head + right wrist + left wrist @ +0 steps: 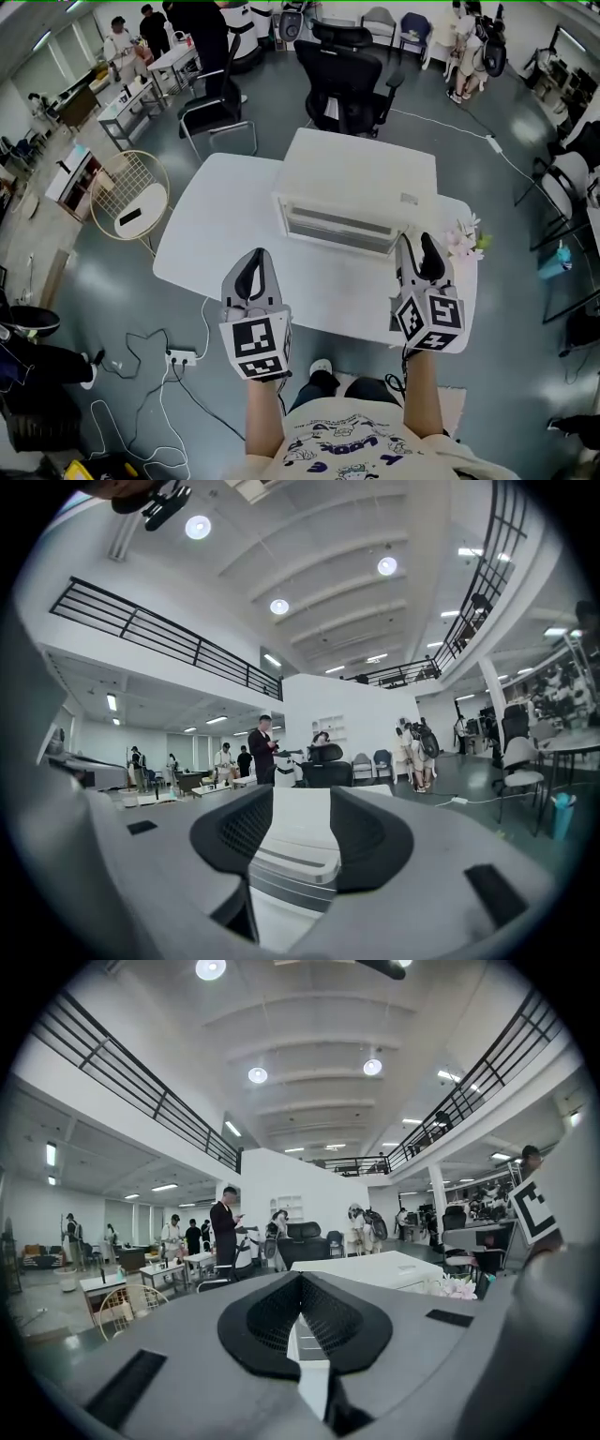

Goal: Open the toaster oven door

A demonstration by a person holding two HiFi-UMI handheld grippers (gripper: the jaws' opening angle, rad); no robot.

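- Reaching forward side by side, both forearms hold their grippers about level over the near edge of the white rounded table.
- Left gripper: black jaws closed tip to tip, nothing gripped.
- Right gripper: jaws spread wide, nothing between the pads.
- White box-shaped toaster oven: straight ahead of the right gripper, framed between its jaws without contact; ahead and to the right of the left gripper. Door closed.
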